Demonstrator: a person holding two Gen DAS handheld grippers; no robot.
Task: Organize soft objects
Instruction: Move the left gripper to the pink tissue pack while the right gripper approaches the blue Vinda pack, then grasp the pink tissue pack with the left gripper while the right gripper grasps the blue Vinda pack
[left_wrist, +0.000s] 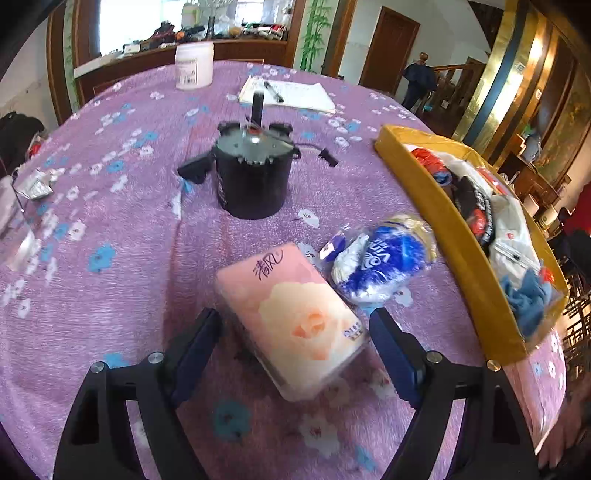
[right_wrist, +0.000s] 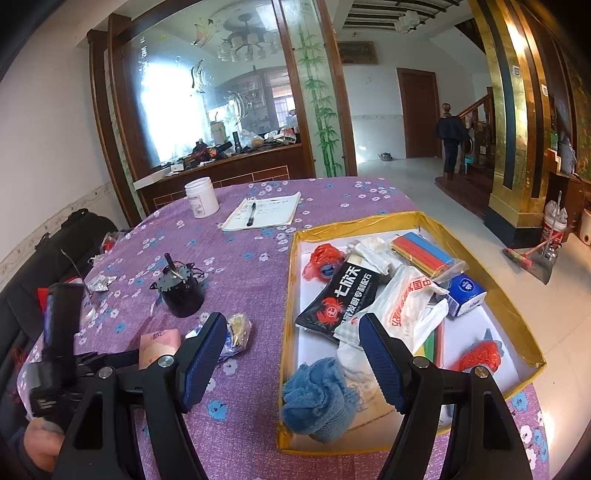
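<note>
Left tongs (left_wrist: 295, 332): apart, either side of the pink tissue pack (left_wrist: 291, 321) lying on the surface (left_wrist: 110, 295); contact cannot be told. Blue-white packet (left_wrist: 380, 258): just beside the pack. Right tongs (right_wrist: 293, 354): apart, empty, above the near edge of the yellow tray (right_wrist: 491, 280). Blue cloth (right_wrist: 319, 398): in tray's near corner. Black can (left_wrist: 255, 173): mid-surface.

A: What sort of place is it?

B: A family home's dining room. A round tabletop under a purple flowered cloth (right_wrist: 258, 236) stands before a wood-framed etched glass partition (right_wrist: 207, 96) painted with green bamboo (right_wrist: 321, 110).

A: Anything else?

B: A brown wooden door (right_wrist: 419, 112), a wooden staircase (right_wrist: 476, 110), a white tiled floor (right_wrist: 406, 177), and a red broom (right_wrist: 524, 258) by the gold pillar (right_wrist: 506, 110).
</note>
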